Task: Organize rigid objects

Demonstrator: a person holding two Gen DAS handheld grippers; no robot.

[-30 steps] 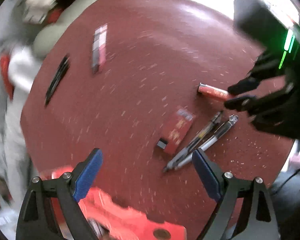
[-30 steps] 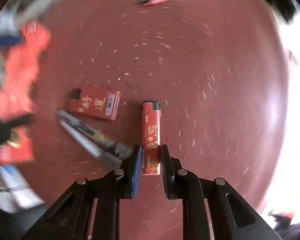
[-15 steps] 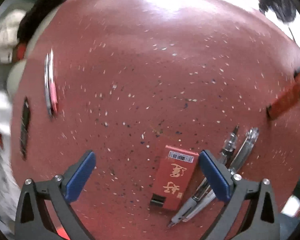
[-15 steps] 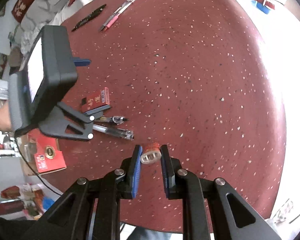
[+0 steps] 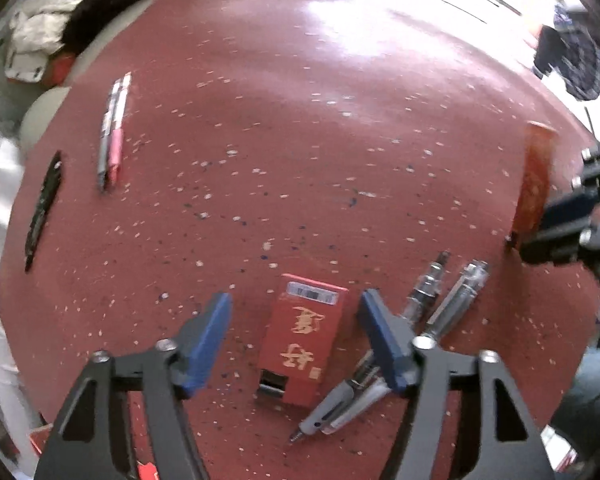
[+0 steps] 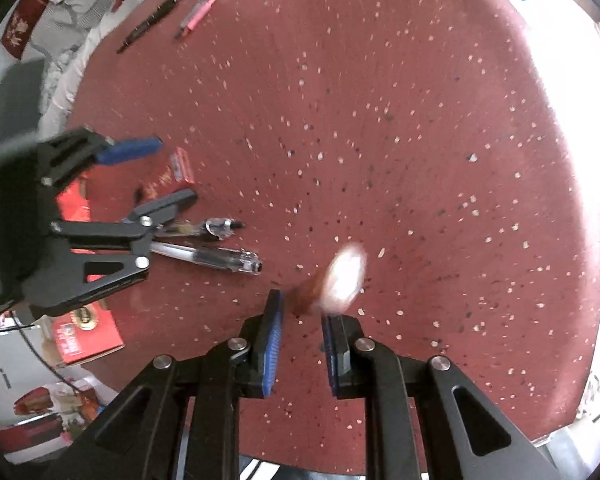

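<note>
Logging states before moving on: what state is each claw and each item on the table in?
Left claw: open, jaws just been closing, straddling the flat red lighter without touching it.
Right claw: shut on the held red lighter.
Flat red lighter: lying flat on the table, not gripped.
Held red lighter: clamped, blurred.
Clear pens: lying side by side, untouched.
Pink and grey pens: lying together, far side.
Black pen: lying alone.

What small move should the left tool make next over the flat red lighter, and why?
Probably lower the left tool slightly and finish closing on the red lighter. Its jaws have just been closing, the lighter lies between them untouched, and one finger sits close by the pens, so keep centred to avoid catching them.
</note>
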